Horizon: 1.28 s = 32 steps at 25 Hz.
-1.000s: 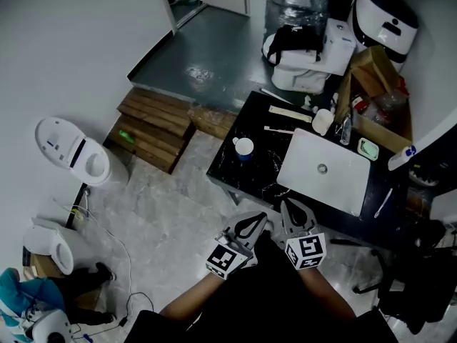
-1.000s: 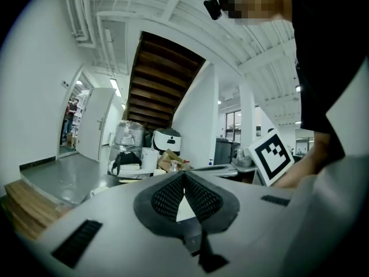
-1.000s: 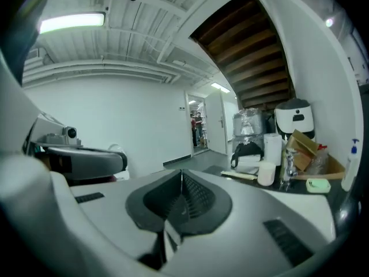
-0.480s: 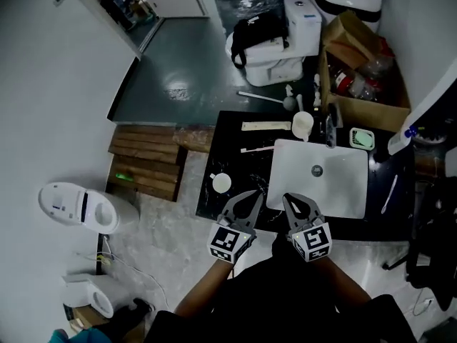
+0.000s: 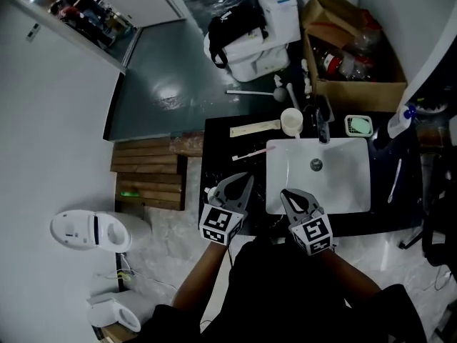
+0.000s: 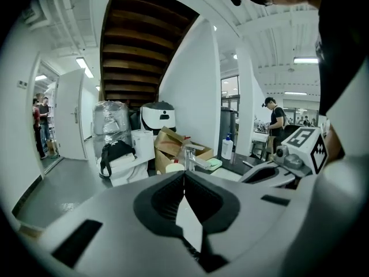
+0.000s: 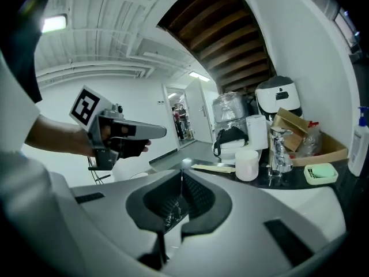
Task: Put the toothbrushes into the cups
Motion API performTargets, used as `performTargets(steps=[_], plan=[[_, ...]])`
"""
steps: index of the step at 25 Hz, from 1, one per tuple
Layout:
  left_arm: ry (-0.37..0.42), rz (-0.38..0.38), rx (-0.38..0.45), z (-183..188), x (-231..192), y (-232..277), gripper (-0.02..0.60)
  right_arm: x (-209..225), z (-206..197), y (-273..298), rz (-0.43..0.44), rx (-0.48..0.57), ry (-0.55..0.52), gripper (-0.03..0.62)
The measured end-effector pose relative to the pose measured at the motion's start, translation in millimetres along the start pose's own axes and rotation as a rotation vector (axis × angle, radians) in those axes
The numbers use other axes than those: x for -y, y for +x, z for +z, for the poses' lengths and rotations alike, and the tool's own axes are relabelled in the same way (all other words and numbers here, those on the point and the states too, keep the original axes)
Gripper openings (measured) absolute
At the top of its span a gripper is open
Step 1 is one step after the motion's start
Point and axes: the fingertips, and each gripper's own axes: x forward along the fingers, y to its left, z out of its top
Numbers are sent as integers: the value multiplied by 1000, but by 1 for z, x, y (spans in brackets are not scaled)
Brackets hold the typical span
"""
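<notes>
Sitting on black counter (image 5: 218, 168): sink (image 5: 335, 186), cup (image 5: 291, 121), toothbrush (image 5: 248, 153).

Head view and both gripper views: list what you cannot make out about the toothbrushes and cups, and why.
Head view: pink toothbrush, too small to find its bristle end.
Head view: slim white thing right of the sink, too small to name.
Left gripper view: the shut left tongs fill the foreground; no toothbrush shows.
Right gripper view: cup seen side-on, its inside hidden.
</notes>
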Motion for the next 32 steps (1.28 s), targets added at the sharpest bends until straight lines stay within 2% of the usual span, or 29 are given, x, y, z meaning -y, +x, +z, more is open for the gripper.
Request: performTargets(steps=[4,8,13,19,25,32], plan=[[60,-97,-115,-19,-12,31,15,7,3,8,-16,21,26,20],[210,-174,-249,-48,-15,57,17,14,11,16,-17,53,40,20],[157,-253,-325,-63,-22,84,17,33,11,30,-23,63,41,20],[173,-296,-444,-88,-37,112,17,46,18,53,-16,41,-2,20],[312,-382,-577,-126,-42,126,17,54,15,79,2,58,24,20],[325,-420,-625,-134,-45,155,18,62,12,104,25,39,39,21]])
